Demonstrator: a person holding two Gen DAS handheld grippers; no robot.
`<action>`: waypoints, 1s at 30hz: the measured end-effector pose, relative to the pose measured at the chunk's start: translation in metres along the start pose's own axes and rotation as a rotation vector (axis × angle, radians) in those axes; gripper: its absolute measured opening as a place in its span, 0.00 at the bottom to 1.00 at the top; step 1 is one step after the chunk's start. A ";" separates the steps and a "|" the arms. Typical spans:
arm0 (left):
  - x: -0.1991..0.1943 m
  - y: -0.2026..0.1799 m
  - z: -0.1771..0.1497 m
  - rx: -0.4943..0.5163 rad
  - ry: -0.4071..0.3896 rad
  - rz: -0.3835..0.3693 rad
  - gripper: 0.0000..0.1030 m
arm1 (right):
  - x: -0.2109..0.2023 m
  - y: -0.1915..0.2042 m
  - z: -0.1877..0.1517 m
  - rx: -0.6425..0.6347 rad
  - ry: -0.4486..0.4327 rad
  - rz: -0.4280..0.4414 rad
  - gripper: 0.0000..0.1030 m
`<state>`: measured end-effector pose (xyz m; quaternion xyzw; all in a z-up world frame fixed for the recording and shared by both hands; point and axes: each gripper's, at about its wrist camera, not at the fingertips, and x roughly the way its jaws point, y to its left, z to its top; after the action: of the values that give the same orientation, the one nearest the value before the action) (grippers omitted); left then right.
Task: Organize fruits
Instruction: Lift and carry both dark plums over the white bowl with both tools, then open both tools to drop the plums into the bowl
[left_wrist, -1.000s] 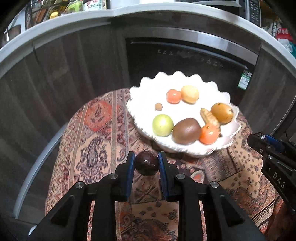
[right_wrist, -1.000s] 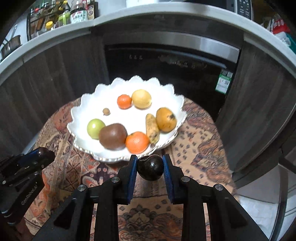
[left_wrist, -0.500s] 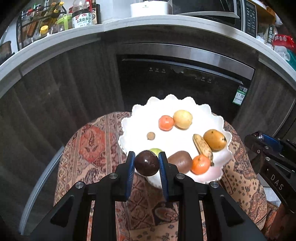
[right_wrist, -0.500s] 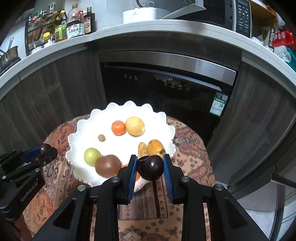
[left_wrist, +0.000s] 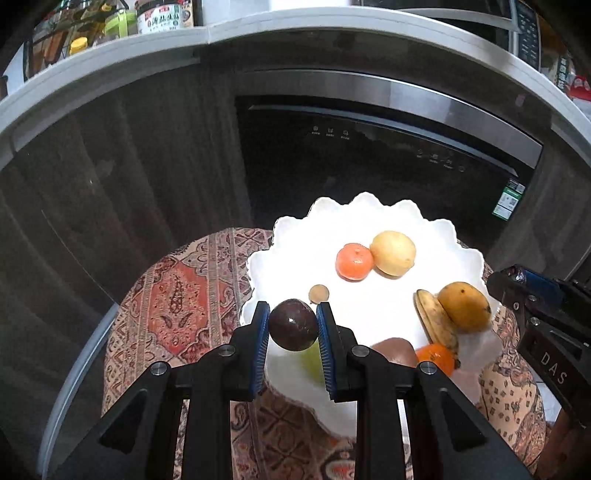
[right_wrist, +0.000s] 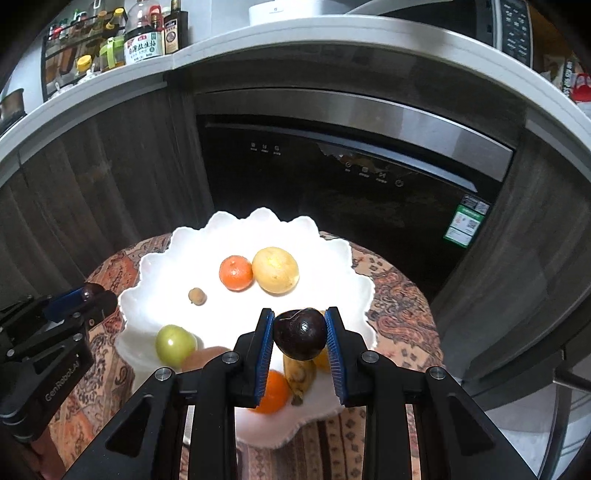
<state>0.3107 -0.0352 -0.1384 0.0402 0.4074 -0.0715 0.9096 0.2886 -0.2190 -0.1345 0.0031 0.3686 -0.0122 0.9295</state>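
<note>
A white scalloped plate (left_wrist: 436, 236) (right_wrist: 332, 258) sits on a patterned cloth and holds several fruits: a tangerine (left_wrist: 352, 261), a yellow lemon (left_wrist: 393, 253), a mango (left_wrist: 463, 306), a banana (left_wrist: 436, 325), a green apple (right_wrist: 175, 343), a brown kiwi (left_wrist: 393, 350) and a small longan (left_wrist: 318, 293). My left gripper (left_wrist: 293, 328) is shut on a dark round passion fruit (left_wrist: 293, 325), held above the plate's near left edge. My right gripper (right_wrist: 300, 338) is shut on a dark avocado-like fruit (right_wrist: 300, 334), held above the plate's near side.
The plate stands on a small round table with a paisley cloth (left_wrist: 177, 295) (right_wrist: 399, 306). Behind it is a dark dishwasher front (right_wrist: 351, 177) under a grey counter with bottles (right_wrist: 144, 44). Each gripper shows at the edge of the other's view.
Both grippers have risen and moved forward over the plate, each still holding its dark fruit. The plate now lies lower in both views.
</note>
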 end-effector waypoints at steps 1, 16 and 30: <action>0.004 0.000 0.001 0.001 0.003 -0.001 0.25 | 0.005 0.000 0.001 0.002 0.006 0.003 0.28; 0.035 -0.004 0.006 0.020 0.040 -0.017 0.53 | 0.038 0.002 0.003 0.002 0.054 0.040 0.29; -0.002 0.004 0.004 -0.002 0.013 0.066 0.87 | 0.002 0.001 0.007 -0.027 0.001 -0.079 0.77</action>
<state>0.3126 -0.0319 -0.1346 0.0530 0.4120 -0.0406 0.9087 0.2945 -0.2184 -0.1311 -0.0243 0.3688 -0.0440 0.9282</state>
